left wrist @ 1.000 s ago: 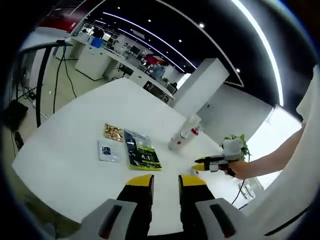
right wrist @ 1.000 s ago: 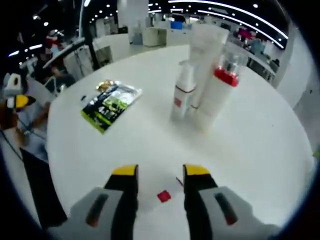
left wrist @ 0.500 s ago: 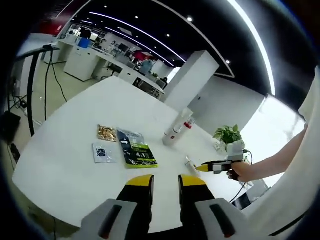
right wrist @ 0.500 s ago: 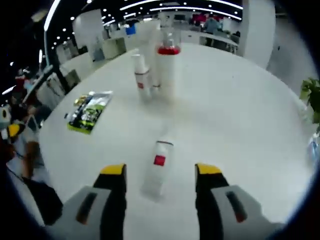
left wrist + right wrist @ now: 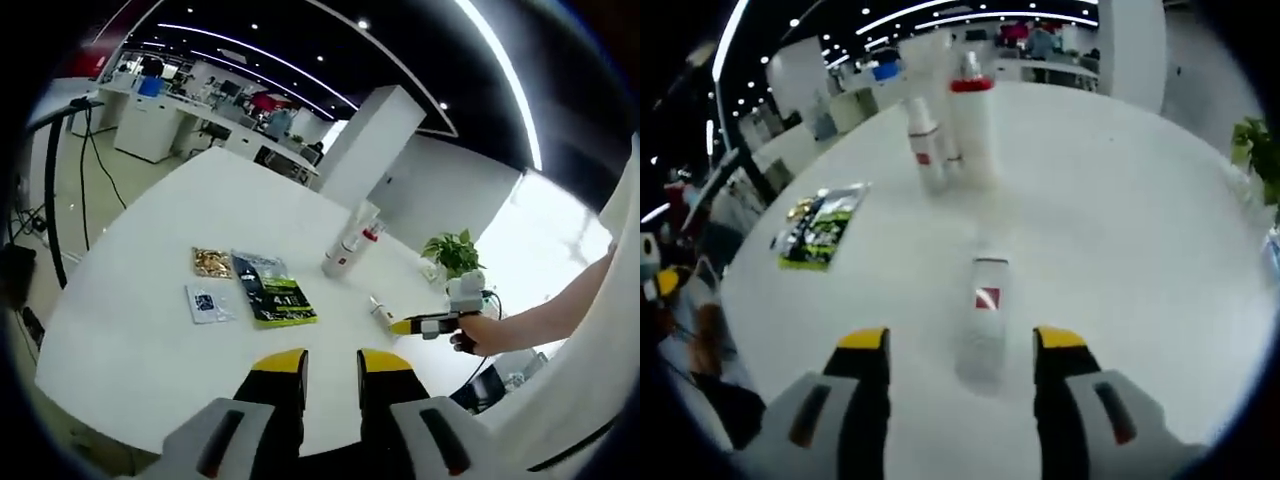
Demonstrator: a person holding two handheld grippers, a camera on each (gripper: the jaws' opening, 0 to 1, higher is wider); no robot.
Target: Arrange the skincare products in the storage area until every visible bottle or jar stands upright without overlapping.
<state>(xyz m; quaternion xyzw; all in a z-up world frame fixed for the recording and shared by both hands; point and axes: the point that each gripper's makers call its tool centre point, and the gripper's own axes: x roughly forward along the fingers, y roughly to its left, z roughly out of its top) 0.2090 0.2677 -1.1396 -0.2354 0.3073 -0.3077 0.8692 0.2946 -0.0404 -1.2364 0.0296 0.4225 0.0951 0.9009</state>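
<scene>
Step in hand: we judge this the approach to the one product not yet upright, the lying bottle [image 5: 982, 320] with a red label, flat on the white worktop [image 5: 1140, 250]
Right tongs [image 5: 962, 345]: jaws spread wide, holding nothing; the lying bottle sits between and just ahead of the tips, its length running away from us
Left tongs [image 5: 325, 360]: jaws apart with a narrow gap, empty, hovering well short of the sachets [image 5: 255, 290] ahead
Standing group: the upright bottles [image 5: 945, 125] stand close together far beyond the right tongs, past the lying bottle
Next move: we think the right tongs should lower around the bottle's body, close, tip it up and set it clear of the standing group
</scene>
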